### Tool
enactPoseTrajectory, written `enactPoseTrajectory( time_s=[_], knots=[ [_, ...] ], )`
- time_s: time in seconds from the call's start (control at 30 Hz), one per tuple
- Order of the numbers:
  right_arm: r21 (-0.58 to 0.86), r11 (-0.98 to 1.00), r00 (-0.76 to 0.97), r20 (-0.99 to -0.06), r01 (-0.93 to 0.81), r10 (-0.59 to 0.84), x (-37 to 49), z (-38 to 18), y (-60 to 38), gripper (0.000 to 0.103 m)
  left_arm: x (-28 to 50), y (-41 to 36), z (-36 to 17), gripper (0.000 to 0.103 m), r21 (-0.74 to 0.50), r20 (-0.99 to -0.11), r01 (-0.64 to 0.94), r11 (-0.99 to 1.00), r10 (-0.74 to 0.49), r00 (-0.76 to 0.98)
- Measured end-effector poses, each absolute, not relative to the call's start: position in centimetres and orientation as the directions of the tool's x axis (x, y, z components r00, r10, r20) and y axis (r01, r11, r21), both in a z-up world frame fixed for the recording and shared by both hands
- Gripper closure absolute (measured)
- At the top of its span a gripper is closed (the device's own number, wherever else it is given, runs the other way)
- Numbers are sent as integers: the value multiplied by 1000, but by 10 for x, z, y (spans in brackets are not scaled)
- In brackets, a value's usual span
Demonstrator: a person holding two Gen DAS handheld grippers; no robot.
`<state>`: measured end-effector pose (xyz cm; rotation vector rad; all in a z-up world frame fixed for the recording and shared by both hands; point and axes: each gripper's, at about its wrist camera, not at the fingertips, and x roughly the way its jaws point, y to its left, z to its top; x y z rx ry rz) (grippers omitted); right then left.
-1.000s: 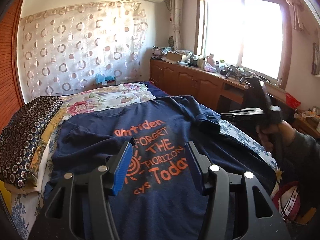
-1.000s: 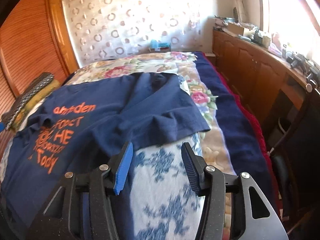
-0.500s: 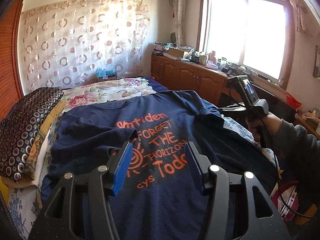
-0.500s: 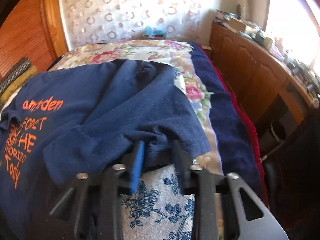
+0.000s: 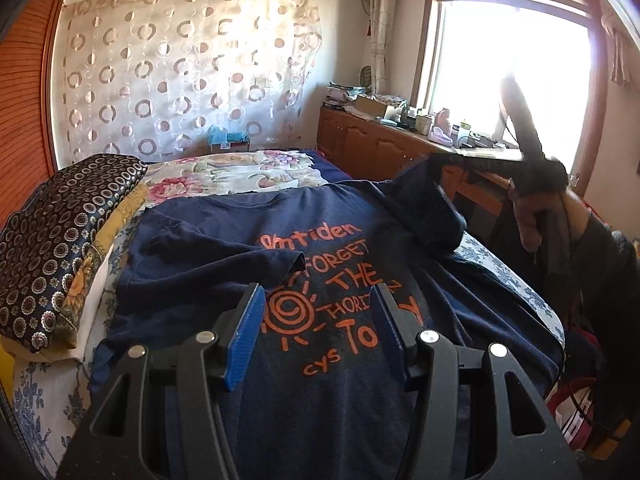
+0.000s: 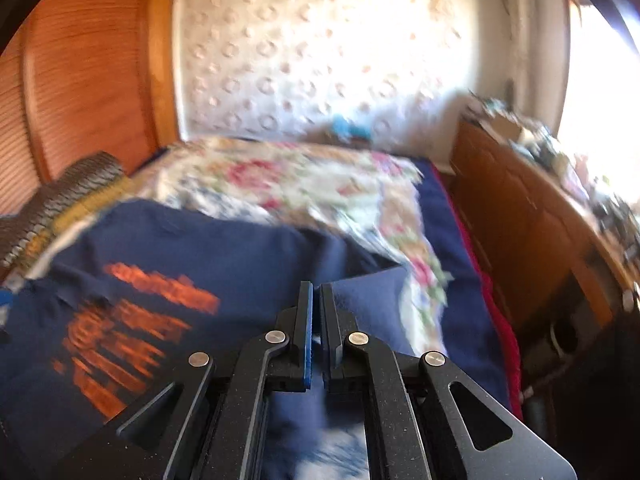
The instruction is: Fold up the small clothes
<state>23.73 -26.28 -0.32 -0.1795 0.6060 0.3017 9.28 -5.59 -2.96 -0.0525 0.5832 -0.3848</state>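
A navy T-shirt [image 5: 224, 264] with orange lettering lies spread face up on the bed. My left gripper [image 5: 316, 300] hovers open just above the printed chest, with nothing between its blue pads. My right gripper [image 6: 316, 292] is shut on the hem of the shirt's right sleeve [image 6: 372, 308] and holds it off the bed. In the left wrist view that sleeve [image 5: 424, 204] hangs raised from the right gripper [image 5: 440, 160], which a person's hand [image 5: 536, 216] carries at the right. The right wrist view is blurred by motion.
Patterned pillows [image 5: 60, 232] are stacked at the bed's left edge. A floral quilt [image 5: 224, 172] covers the far end. A wooden cabinet [image 5: 380, 148] with clutter on top runs along the right under the window. A red and white object [image 5: 572, 412] sits low at the right.
My right gripper shut on the sleeve hem and lifted it up off the bed. My left gripper stayed open and eased a little lower over the print.
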Motion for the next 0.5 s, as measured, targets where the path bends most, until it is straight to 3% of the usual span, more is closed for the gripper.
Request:
enactPoseTrajectory(
  time_s=[0.2, 0.23, 0.3, 0.33, 0.5],
  knots=[
    [-64, 877, 730, -584, -477, 355, 233, 13, -197, 102, 90, -45, -28, 49, -162, -521, 324, 932, -359, 774],
    [-61, 872, 721, -591, -486, 361, 232, 12, -192, 99, 91, -43, -28, 49, -163, -520, 323, 932, -359, 775],
    [-60, 871, 715, -600, -487, 358, 231, 9, -192, 79, 90, -40, -29, 49, -165, -519, 319, 933, -357, 777],
    [-61, 875, 719, -599, -480, 352, 231, 7, -195, 64, 90, -39, -29, 49, -167, -519, 316, 934, -355, 777],
    [-74, 922, 722, -647, -380, 246, 242, -13, -229, 61, 92, -36, -31, 49, -181, -519, 312, 933, -360, 775]
  ],
)
